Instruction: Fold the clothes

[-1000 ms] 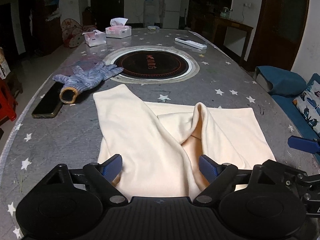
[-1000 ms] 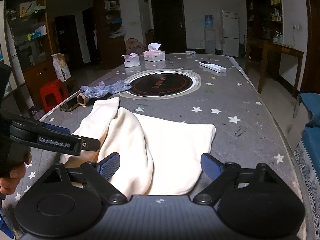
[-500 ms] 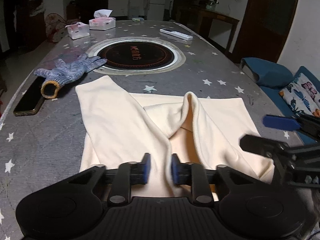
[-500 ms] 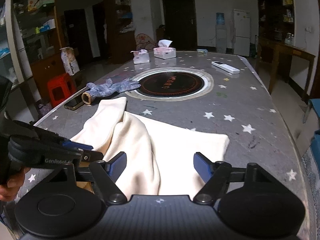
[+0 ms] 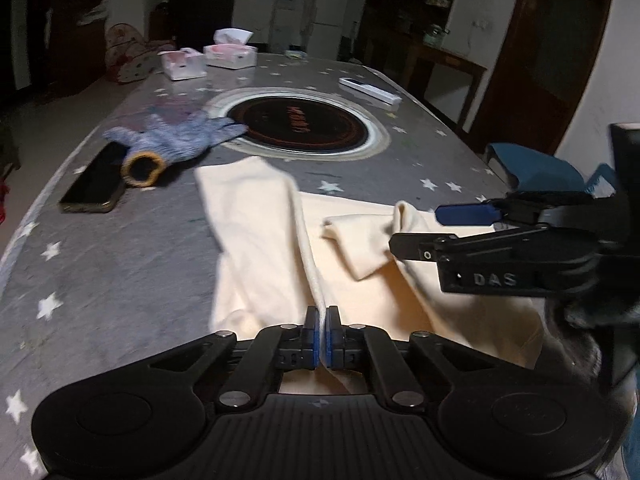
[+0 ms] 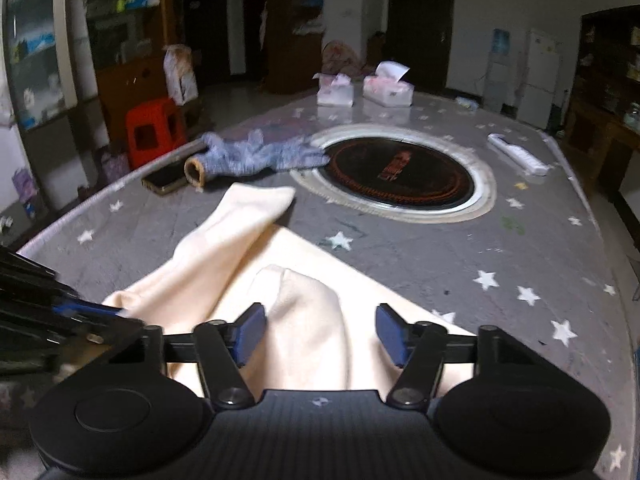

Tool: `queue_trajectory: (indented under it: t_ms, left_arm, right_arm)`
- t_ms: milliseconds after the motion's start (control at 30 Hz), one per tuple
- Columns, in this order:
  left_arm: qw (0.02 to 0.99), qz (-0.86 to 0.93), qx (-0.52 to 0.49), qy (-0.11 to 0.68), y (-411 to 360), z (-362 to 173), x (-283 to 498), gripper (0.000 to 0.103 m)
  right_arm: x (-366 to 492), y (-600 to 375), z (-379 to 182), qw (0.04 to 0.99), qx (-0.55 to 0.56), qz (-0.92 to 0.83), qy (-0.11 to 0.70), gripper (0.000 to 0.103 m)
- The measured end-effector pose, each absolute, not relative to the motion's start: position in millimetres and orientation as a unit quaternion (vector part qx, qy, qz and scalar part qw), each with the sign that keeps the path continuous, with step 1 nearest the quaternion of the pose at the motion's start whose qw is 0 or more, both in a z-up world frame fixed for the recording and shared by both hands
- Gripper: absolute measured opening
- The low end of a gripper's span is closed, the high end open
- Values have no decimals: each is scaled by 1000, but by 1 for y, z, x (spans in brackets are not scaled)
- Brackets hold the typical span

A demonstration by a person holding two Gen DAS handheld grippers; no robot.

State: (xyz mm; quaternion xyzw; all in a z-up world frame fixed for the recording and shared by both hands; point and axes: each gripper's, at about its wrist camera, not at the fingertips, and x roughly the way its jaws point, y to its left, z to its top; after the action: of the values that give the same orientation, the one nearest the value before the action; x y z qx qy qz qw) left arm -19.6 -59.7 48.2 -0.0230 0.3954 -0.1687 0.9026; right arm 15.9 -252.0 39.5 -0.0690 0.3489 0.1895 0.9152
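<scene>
On starred grey table (image 5: 120, 280): left gripper (image 5: 323, 320) pinching cream garment (image 5: 256, 248); right gripper (image 6: 320, 332) closing, unclamped.

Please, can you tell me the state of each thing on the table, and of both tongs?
Left tongs: shut on a ridge of the cream fabric garment.
Right tongs: closing, a raised fold between them, not yet pinched.
Cream fabric garment: partly folded, rumpled.
Blue knitted glove: lying flat.
Black phone: screen dark.

Beyond the cream garment (image 5: 256, 240), a knit glove (image 5: 180, 142) and phone (image 5: 94, 182) block the far left. The starred table (image 6: 540, 240) lies bare on the right, up to the remote (image 6: 518, 154) far off.
</scene>
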Motion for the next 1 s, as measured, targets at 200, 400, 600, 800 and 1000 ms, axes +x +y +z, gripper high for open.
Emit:
queue_trajectory:
  t_ms: [200,400,600,800,1000]
  left_arm:
    - [907,-148,-30,394,-37,50,-35,3]
    - [913,-129,-35,385,-20,57,-50,3]
    - [918,-109,-33,379,-4,62,-70,0]
    - [919,-105,-28,380,5,64,-83,0]
    - [920,-123,-4,371,-15,68,-68,5]
  right_arm:
    - [24,-252,28,905,-60,200,370,23]
    - [6,-273,38,923,-39,173,340,10]
    - [-30,-307,62,947,-22,130,294,9]
    - [-79,-349,80,962,8,75,263,9]
    - [-131,-378,78,965,23,25,261,9]
